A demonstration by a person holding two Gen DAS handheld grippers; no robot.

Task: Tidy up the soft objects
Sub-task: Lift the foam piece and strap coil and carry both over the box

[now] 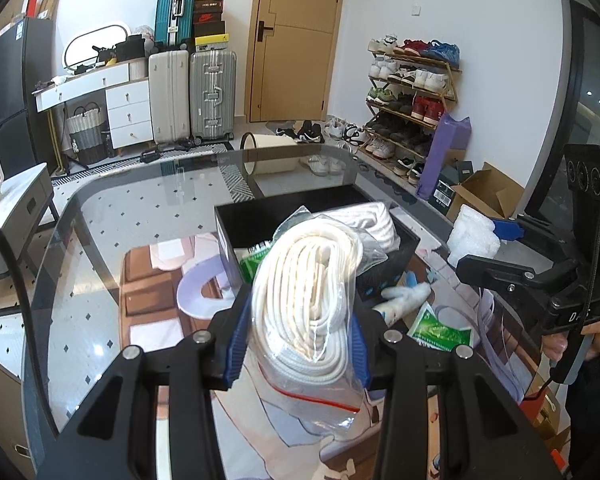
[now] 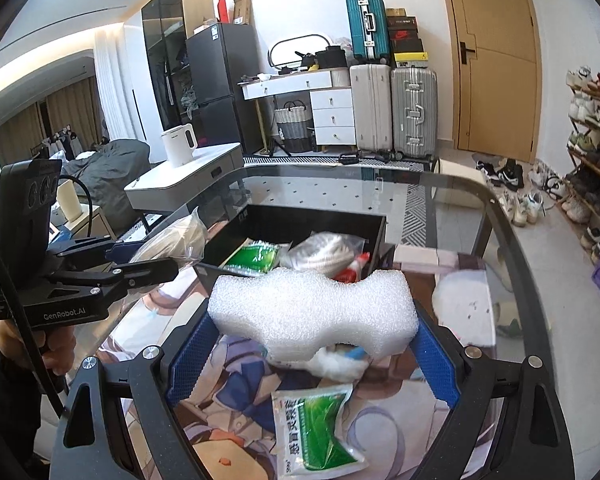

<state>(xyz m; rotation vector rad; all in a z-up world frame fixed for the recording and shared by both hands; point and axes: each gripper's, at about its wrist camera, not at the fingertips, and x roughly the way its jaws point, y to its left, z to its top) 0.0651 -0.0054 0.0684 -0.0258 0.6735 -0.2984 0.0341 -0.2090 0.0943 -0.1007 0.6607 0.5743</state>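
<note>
My left gripper (image 1: 300,340) is shut on a clear bag of coiled white rope (image 1: 308,300), held above the table just in front of the black box (image 1: 236,228). It also shows in the right wrist view (image 2: 152,260), to the left of the box. My right gripper (image 2: 312,344) is shut on a white foam block (image 2: 312,312), held above the mat in front of the black box (image 2: 312,216). The box holds a green packet (image 2: 256,256), another bagged white coil (image 2: 324,252) and a red-capped item. The foam block shows in the left wrist view (image 1: 472,236).
A green packet (image 2: 320,428) and a white soft item with a blue tip (image 2: 340,364) lie on the printed mat (image 2: 228,412) on the glass table (image 2: 476,200). Past the table are suitcases, a shoe rack (image 1: 412,96), a tipped bin and a side table with a kettle.
</note>
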